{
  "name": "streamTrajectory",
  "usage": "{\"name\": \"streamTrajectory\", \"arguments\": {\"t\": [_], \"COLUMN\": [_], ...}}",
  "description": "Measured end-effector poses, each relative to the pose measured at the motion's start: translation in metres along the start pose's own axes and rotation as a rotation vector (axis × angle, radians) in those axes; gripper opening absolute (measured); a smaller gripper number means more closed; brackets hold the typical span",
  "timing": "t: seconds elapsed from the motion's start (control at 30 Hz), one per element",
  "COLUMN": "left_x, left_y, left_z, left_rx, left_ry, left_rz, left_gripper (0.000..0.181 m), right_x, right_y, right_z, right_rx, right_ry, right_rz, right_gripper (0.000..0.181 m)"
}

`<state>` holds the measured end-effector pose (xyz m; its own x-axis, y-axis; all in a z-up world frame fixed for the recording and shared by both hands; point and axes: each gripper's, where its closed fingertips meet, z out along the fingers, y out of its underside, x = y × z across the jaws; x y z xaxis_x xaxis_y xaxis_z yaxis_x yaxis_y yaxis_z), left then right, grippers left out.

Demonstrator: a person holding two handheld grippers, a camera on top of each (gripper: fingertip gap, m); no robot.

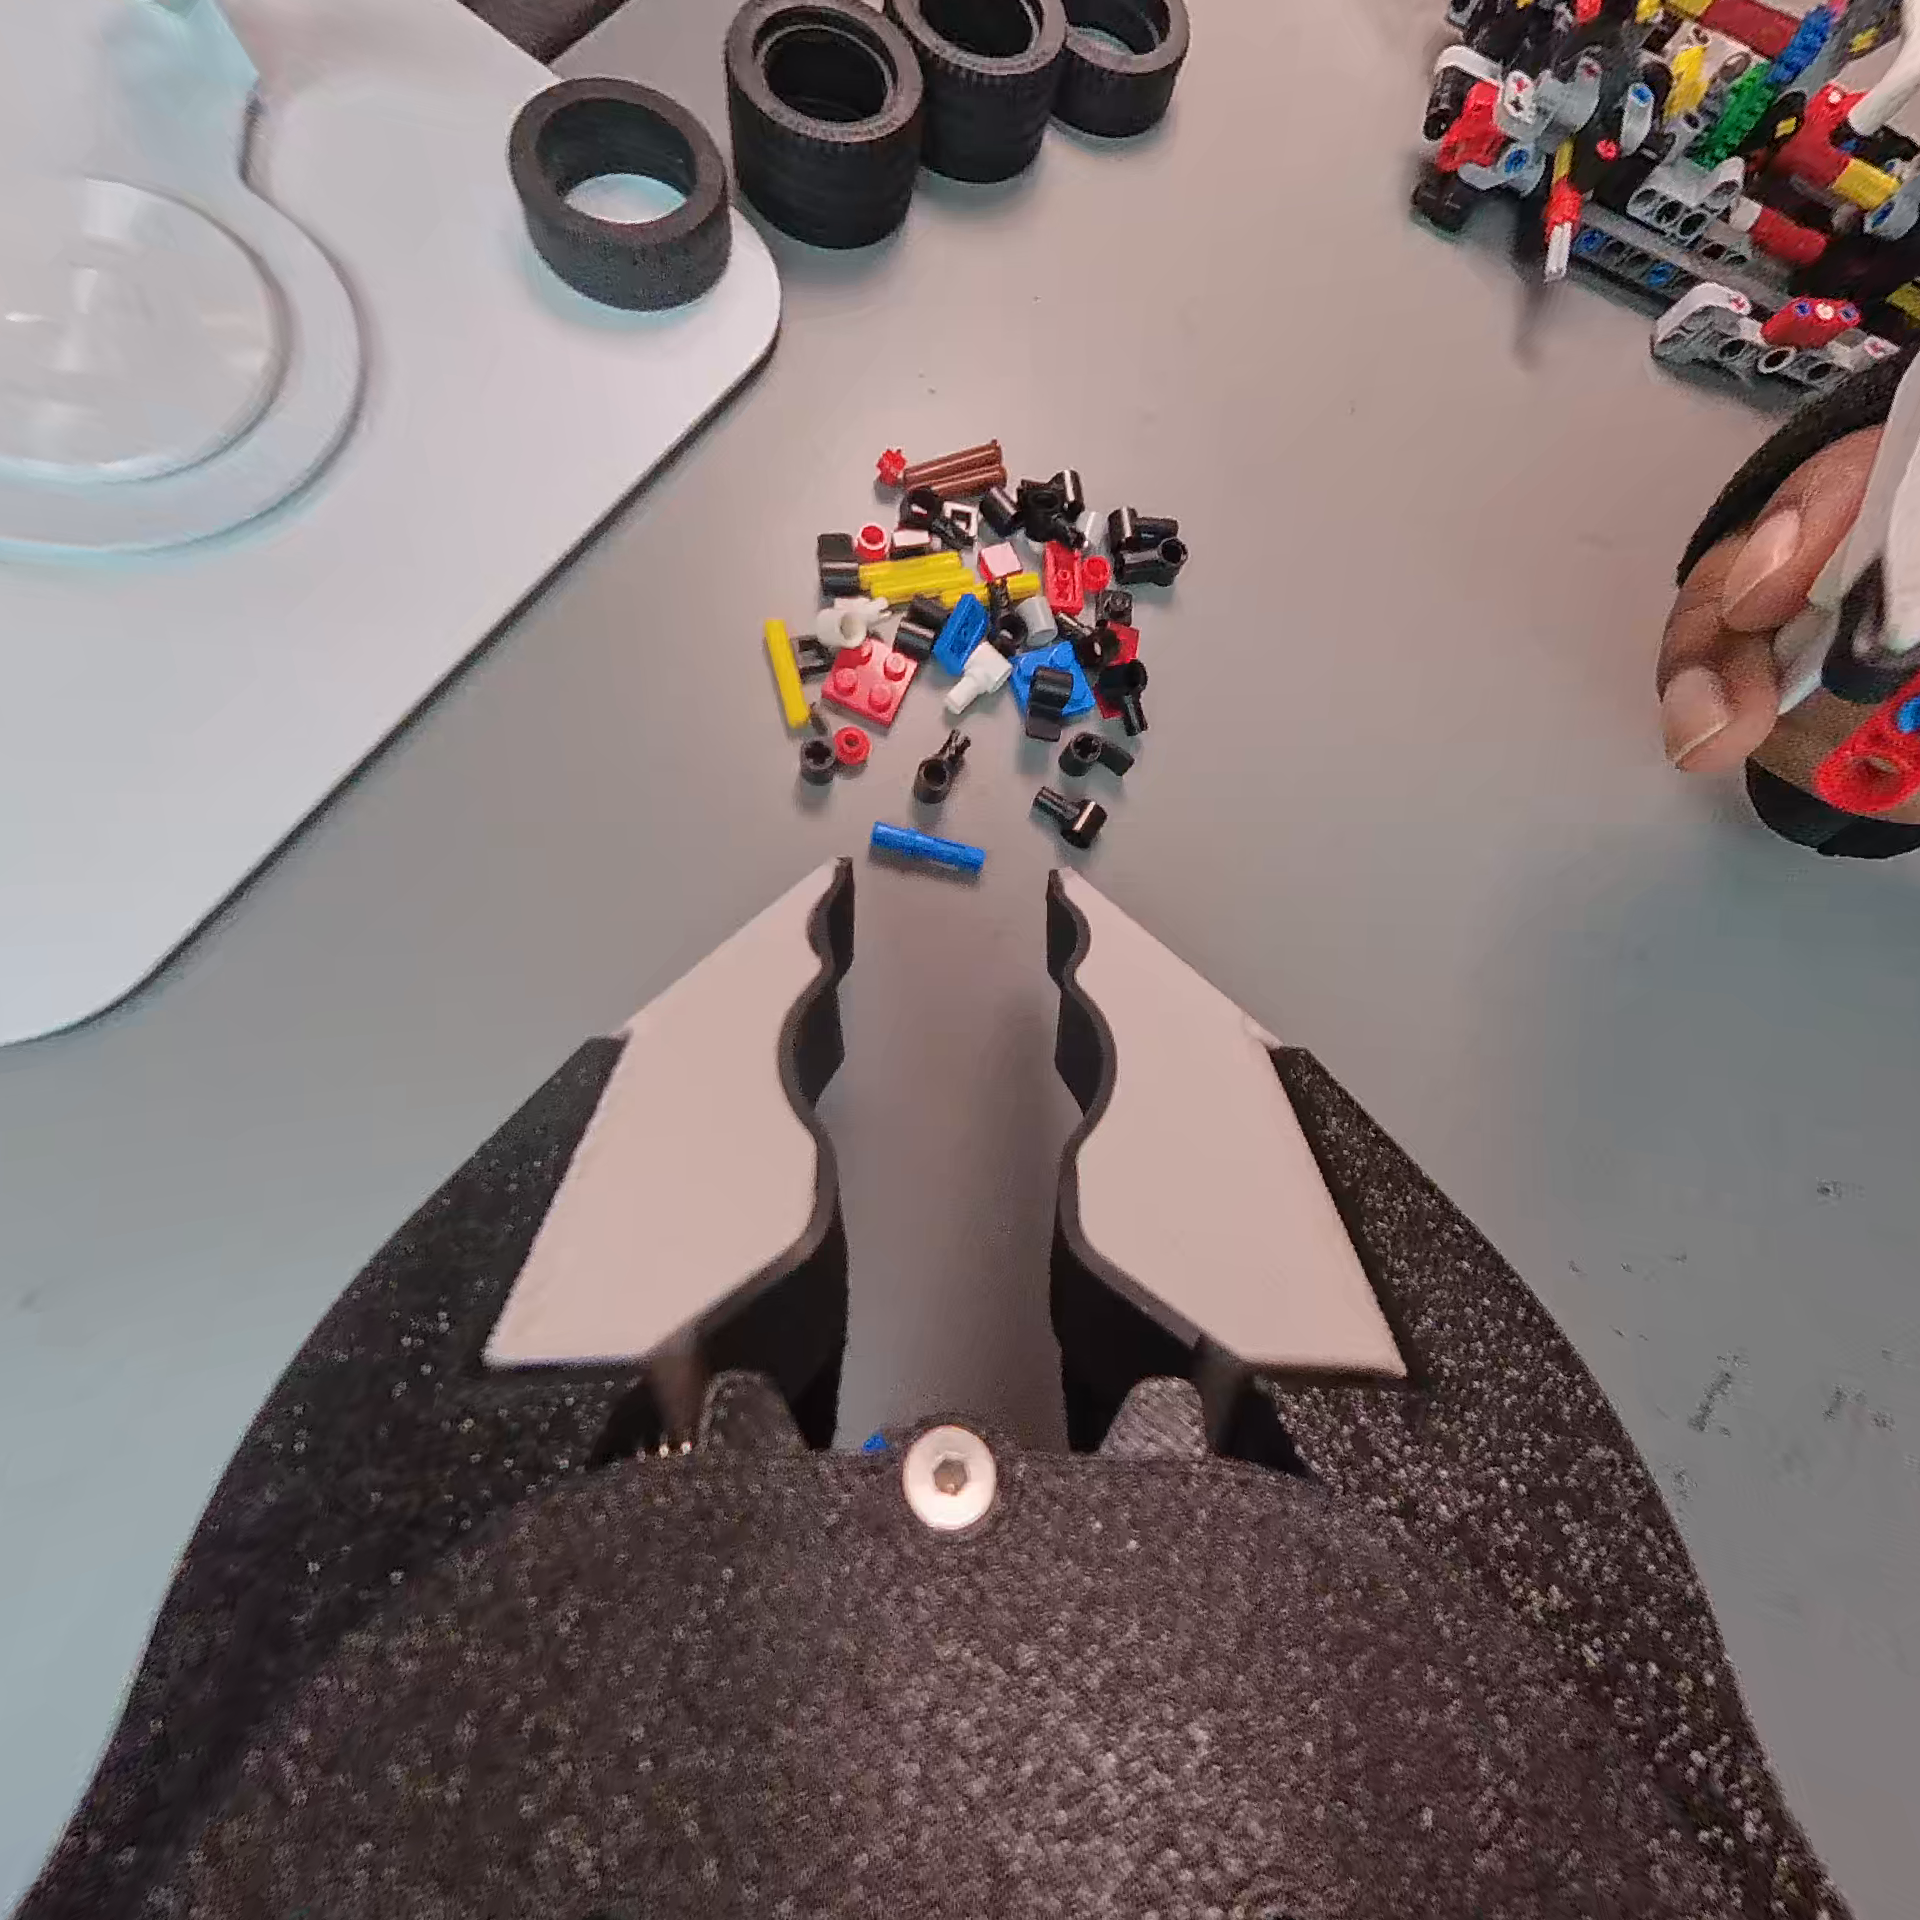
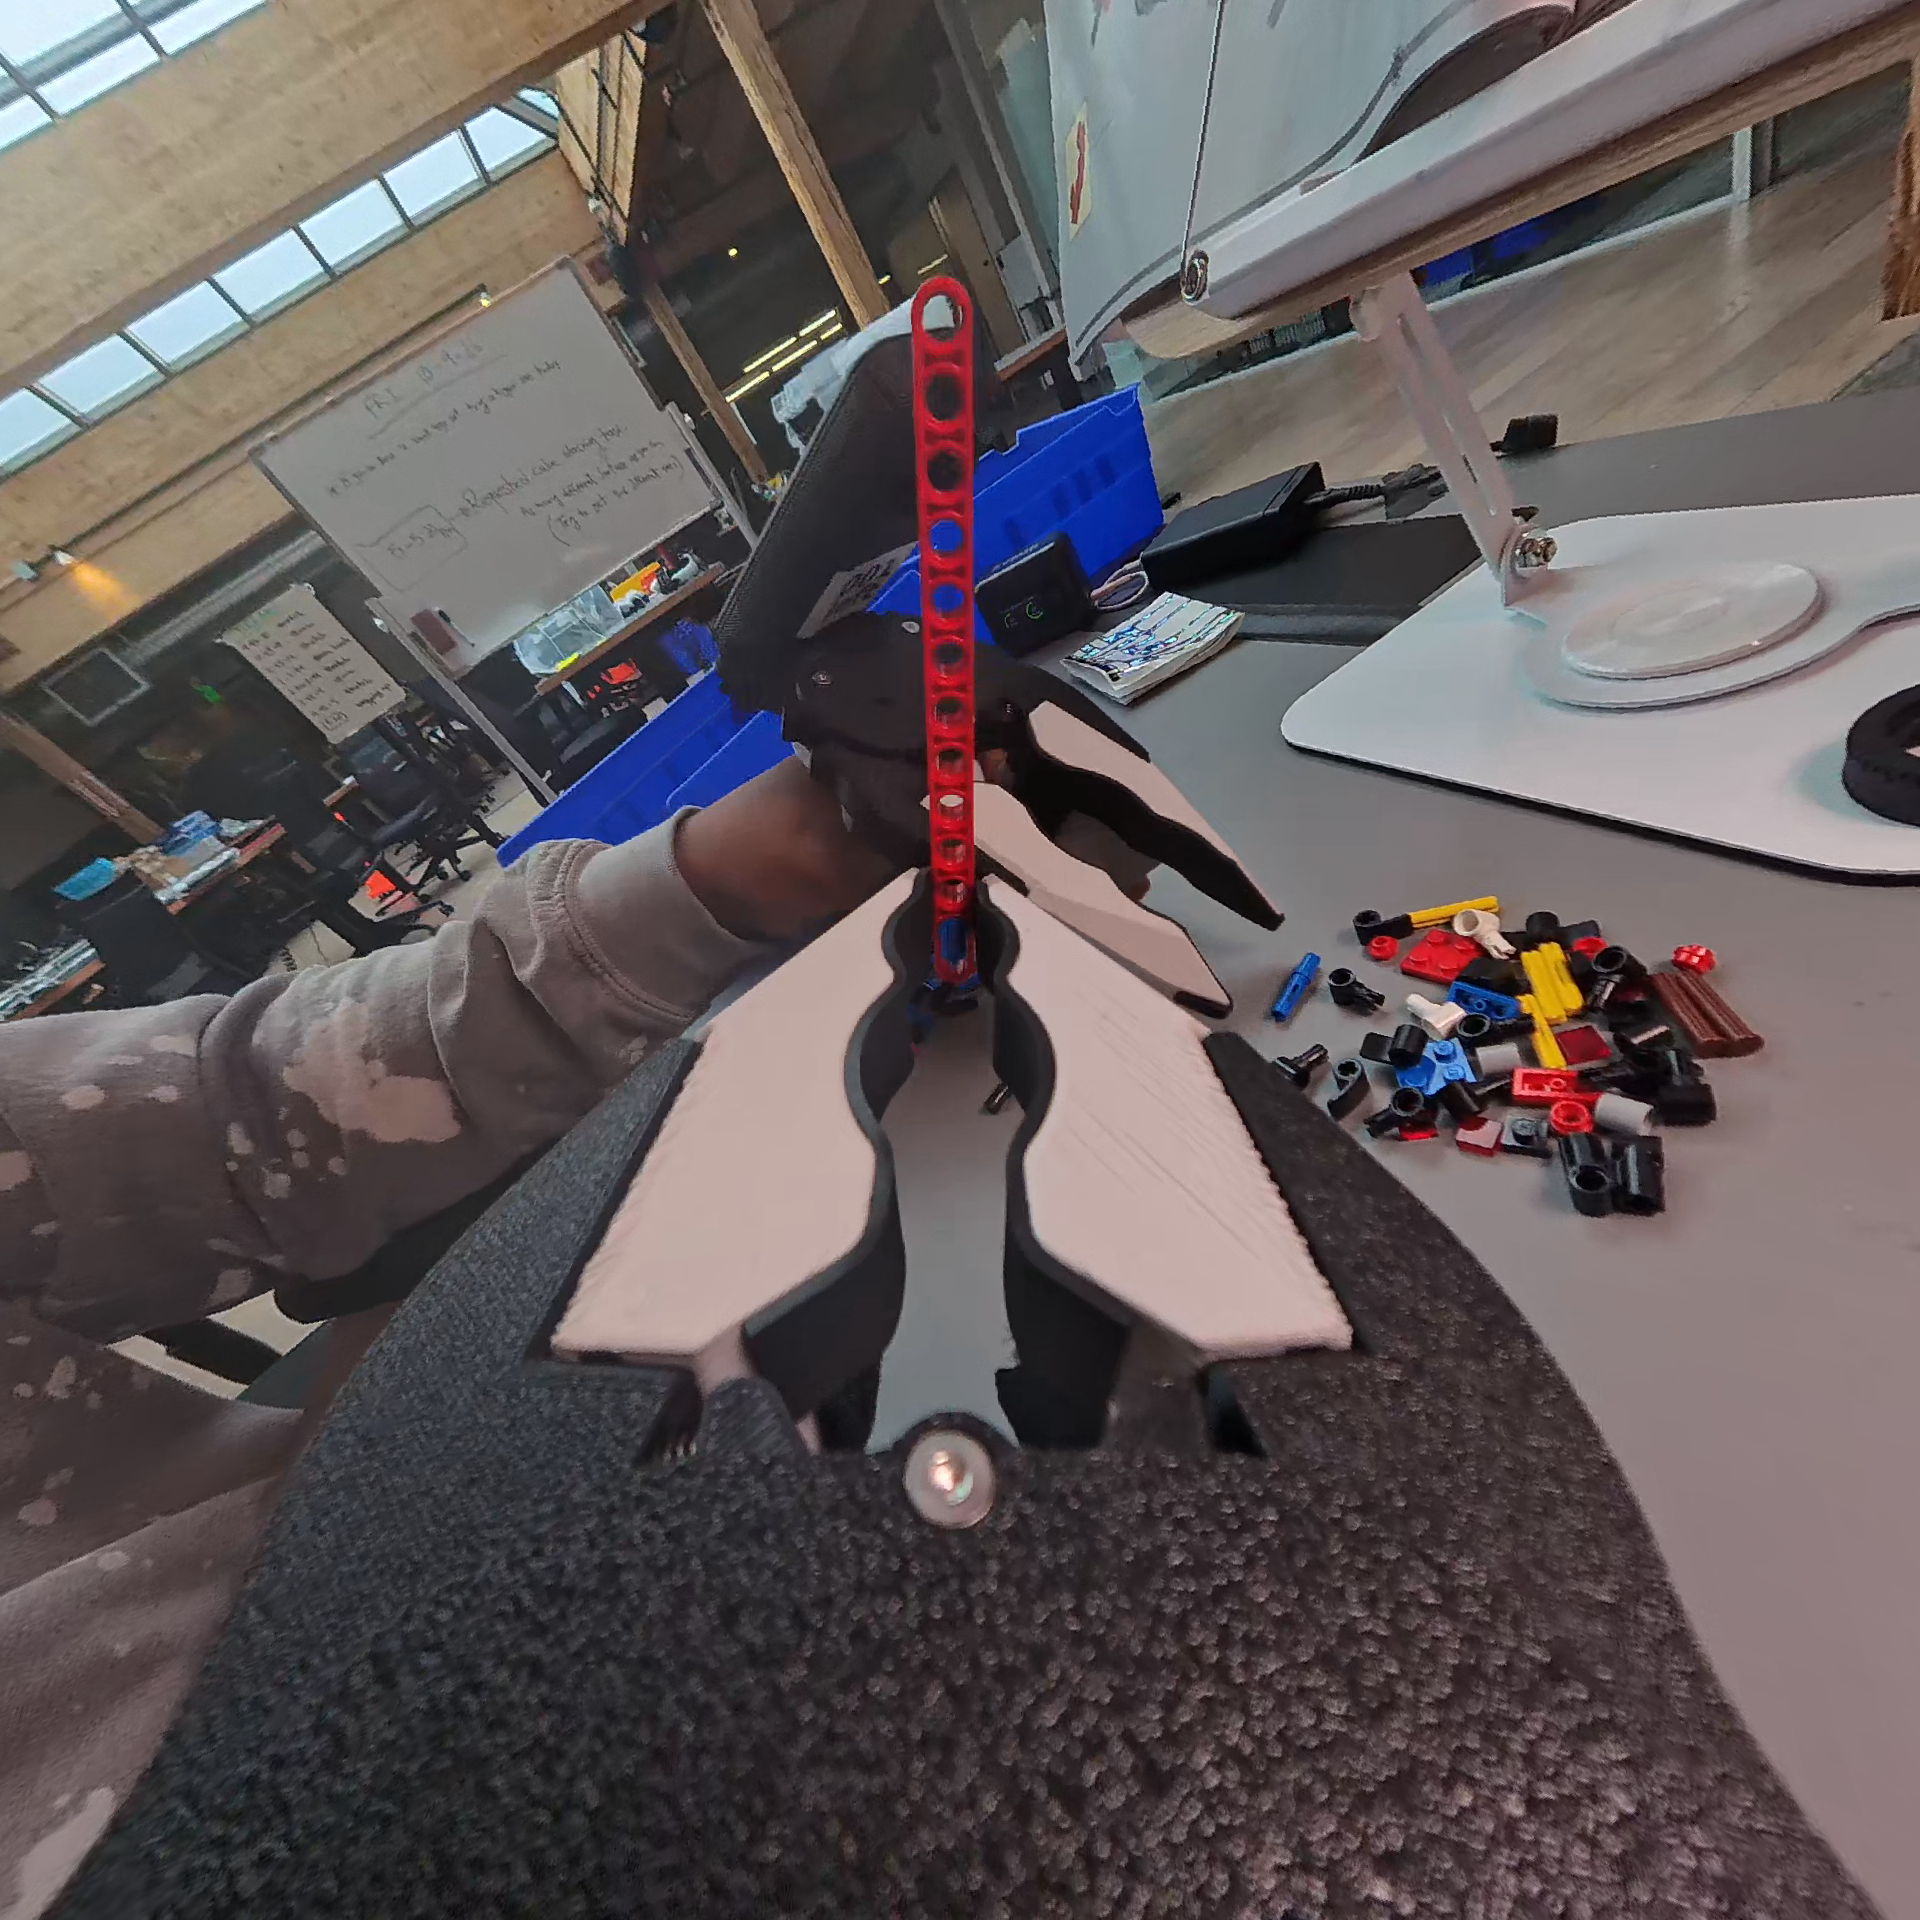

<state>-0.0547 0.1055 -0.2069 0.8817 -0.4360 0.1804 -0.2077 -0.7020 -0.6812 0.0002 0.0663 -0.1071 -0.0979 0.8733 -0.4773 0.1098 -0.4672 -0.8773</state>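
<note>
My right gripper [image 2: 952, 914] is shut on the lower end of a long red beam with holes [image 2: 943, 623], which stands upright above the grey table. A small blue part [image 2: 948, 943] shows at the beam's gripped end. My left gripper [image 1: 951, 871] is open and empty, low over the table. A blue pin [image 1: 927, 847] lies just ahead of its tips, in front of a pile of small bricks and connectors [image 1: 987, 603]. The right wrist view shows the left gripper [image 2: 1242, 961] behind the beam, next to the blue pin [image 2: 1296, 985] and the pile [image 2: 1538, 1039].
Several black tyres [image 1: 904, 114] stand at the back, one [image 1: 621, 192] on a white stand base [image 1: 499, 436]. A colourful brick model [image 1: 1683, 156] sits at the far right. A hand [image 1: 1745, 634] is at the right edge by a red piece [image 1: 1870, 769]. Blue bins [image 2: 1049, 488] lie beyond the table. Spacing between my two grippers at the tips: around 12 centimetres. The colourful brick model [image 1: 1683, 156] is about 25 centimetres from both grippers' fingertips.
</note>
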Motion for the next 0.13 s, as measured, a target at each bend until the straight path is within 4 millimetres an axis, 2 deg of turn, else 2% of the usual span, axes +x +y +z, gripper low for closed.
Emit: {"name": "streamTrajectory", "arguments": {"t": [0.03,0.13], "left_x": [0.001,0.000], "left_y": [0.000,0.002], "left_z": [0.006,0.016], "left_rx": [-0.009,-0.049], "left_ry": [0.003,-0.025], "left_rz": [0.021,0.093], "left_gripper": [0.036,0.030], "right_x": [0.000,0.001], "right_y": [-0.002,-0.006], "right_z": [-0.001,-0.005], "right_rx": [0.005,0.019], "right_ry": [0.001,0.006], "right_rz": [-0.001,-0.004], "right_gripper": [0.007,0.007]}}
